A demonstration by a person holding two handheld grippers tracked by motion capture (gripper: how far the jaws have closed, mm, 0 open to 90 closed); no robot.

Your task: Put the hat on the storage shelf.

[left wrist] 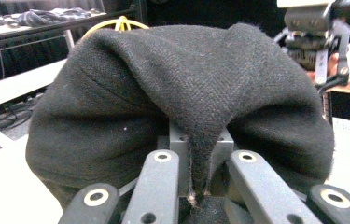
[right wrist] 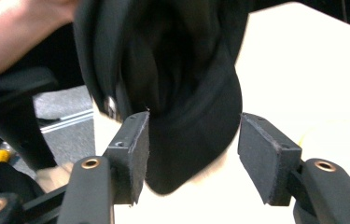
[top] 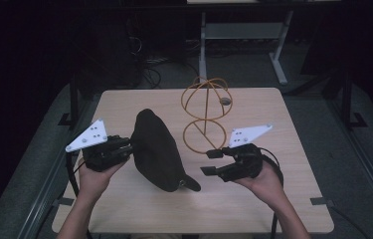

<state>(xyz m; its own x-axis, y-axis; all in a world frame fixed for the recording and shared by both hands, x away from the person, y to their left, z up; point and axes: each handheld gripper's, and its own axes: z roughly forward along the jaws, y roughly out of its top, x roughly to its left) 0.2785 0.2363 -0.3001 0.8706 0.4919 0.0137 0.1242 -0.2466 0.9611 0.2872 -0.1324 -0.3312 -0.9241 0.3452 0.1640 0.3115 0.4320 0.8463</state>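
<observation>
1. The high view takes in the whole pale wooden table (top: 283, 199), with a yellow wire stand of looped rings (top: 205, 113) upright near its far edge; the black woollen flat cap (top: 155, 149) hangs just in front and to the left of that stand, its stiff brim (top: 190, 184) lowest.
2. The left gripper view shows the cap's herringbone weave and a fold of cloth drawn down between the jaws.
3. The right gripper view looks up into the cap's dark inside, with the brim reaching down between its two pads (right wrist: 135, 149).
4. The left gripper (top: 123, 147), left of the stand, is clamped tight on the cap's fold.
5. The right gripper (top: 213, 162), just in front of the stand, has its jaws about half apart, pads clear of the brim
</observation>
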